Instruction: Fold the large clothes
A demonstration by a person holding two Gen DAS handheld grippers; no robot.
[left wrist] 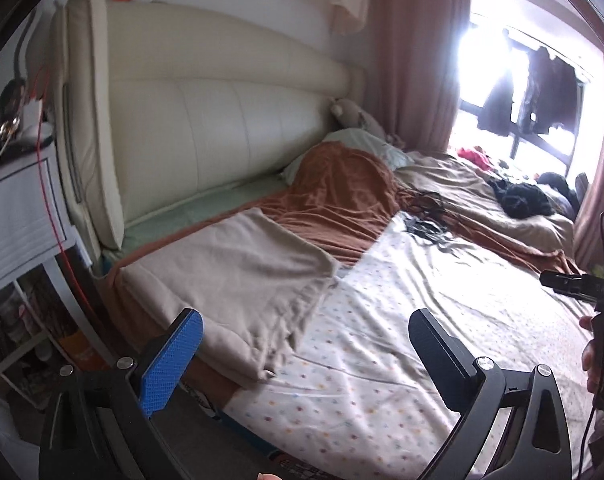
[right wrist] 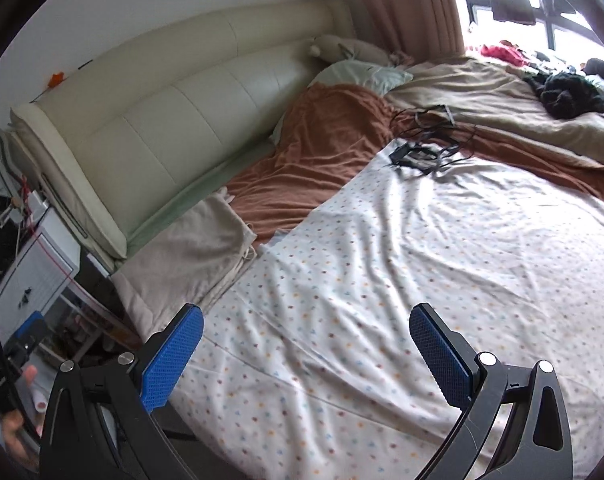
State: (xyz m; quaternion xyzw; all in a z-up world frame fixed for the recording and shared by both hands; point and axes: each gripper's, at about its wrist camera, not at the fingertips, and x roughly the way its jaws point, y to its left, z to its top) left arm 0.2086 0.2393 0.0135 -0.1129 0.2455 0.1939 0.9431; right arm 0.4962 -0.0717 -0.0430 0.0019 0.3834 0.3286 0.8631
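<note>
A lived-in home bedroom: a wide bed (right wrist: 422, 260) under a dotted sheet, its cream padded headboard (left wrist: 229, 120) against the wall, a white nightstand (left wrist: 17, 216) beside the headboard, pink curtains (left wrist: 414, 60) and a window (left wrist: 534, 80) past its far end

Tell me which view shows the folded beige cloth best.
The left wrist view: the folded beige cloth fills the near bed, its stacked edges plain. In the right wrist view it lies smaller, off to the left, beside the dotted sheet.
</note>
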